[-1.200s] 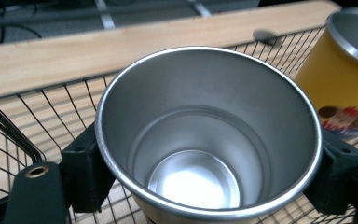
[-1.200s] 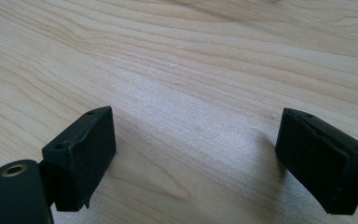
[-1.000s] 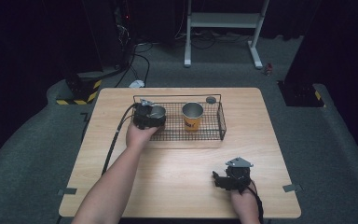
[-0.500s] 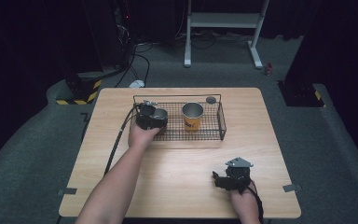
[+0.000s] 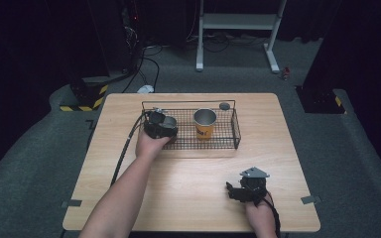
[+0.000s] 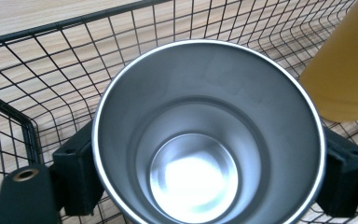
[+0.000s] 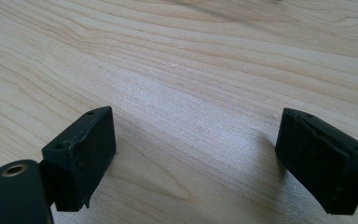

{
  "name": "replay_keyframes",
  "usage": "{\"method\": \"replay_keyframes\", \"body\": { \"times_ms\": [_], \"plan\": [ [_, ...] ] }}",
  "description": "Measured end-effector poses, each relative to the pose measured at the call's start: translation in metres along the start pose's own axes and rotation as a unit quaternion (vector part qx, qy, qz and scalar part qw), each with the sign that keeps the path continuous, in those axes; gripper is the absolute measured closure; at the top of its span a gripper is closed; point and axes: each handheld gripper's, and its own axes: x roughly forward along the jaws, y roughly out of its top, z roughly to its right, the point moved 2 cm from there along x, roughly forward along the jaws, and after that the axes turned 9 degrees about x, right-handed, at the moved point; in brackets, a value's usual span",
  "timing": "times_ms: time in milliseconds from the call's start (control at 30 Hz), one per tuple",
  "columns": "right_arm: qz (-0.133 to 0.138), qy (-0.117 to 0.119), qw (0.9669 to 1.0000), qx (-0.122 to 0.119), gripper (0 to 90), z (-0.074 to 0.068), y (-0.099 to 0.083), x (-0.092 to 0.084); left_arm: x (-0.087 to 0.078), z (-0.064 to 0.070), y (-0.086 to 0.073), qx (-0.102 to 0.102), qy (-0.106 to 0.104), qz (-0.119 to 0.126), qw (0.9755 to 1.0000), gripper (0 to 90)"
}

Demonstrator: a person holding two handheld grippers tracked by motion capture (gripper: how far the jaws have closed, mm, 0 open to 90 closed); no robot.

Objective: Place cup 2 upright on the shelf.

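Note:
A steel cup stands upright in the left end of a black wire basket. My left gripper reaches into the basket around this cup. In the left gripper view its jaws flank the cup's sides; they have just been opening, with the cup between them. A yellow cup with a steel inside stands upright in the basket's middle, just right of the steel one. My right gripper rests on the table near the front right, jaws wide apart over bare wood.
The basket's wire wall runs close along the left of the steel cup. A small dark round disc lies at the basket's far rim. The wooden table has bare room between the basket and my right gripper.

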Motion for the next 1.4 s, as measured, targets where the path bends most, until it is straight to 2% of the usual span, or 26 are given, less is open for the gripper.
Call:
{"method": "replay_keyframes", "body": {
  "times_ms": [67, 133, 200, 367, 433, 633, 733, 1133, 1400],
  "plan": [
    [0.0, 0.001, 1.0, 0.0, 12.1, 0.0, 0.0, 0.0, -0.002, 0.0, 0.0, 0.005, 0.005, -0.002, 1.0, 10.8],
    [0.0, 0.001, 1.0, 0.0, 12.1, 0.0, 0.0, 0.0, -0.004, 0.001, 0.001, 0.004, 0.006, 0.0, 1.0, 3.1],
    [0.0, 0.001, 1.0, 0.0, 12.1, 0.0, 0.0, 0.0, -0.007, 0.002, 0.002, 0.006, 0.011, 0.003, 0.9999, 0.0],
    [0.0, 0.001, 1.0, 0.0, 12.1, 0.0, 0.0, 0.0, -0.019, 0.003, 0.005, 0.01, 0.009, 0.033, 0.9994, 0.0],
    [0.0, 0.001, 1.0, 0.0, 12.1, 0.0, 0.0, 0.0, -0.025, 0.003, 0.008, 0.003, 0.005, 0.047, 0.9989, 0.0],
    [0.0, 0.001, 1.0, 0.0, 12.1, 0.0, 0.0, 0.0, -0.039, 0.003, 0.011, 0.009, 0.001, 0.064, 0.9979, 0.0],
    [0.0, 0.001, 1.0, -0.001, 12.1, 0.0, 0.0, 0.0, -0.045, 0.003, 0.01, 0.004, -0.004, 0.073, 0.9973, 0.0],
    [0.0, 0.001, 1.0, -0.002, 12.1, 0.0, 0.0, 0.0, -0.059, -0.003, 0.0, 0.0, -0.014, 0.087, 0.9961, 0.1],
    [0.0, 0.001, 1.0, 0.0, 12.1, 0.0, 0.0, 0.0, -0.07, -0.006, -0.011, 0.007, -0.014, 0.091, 0.9957, 0.5]
  ]
}}
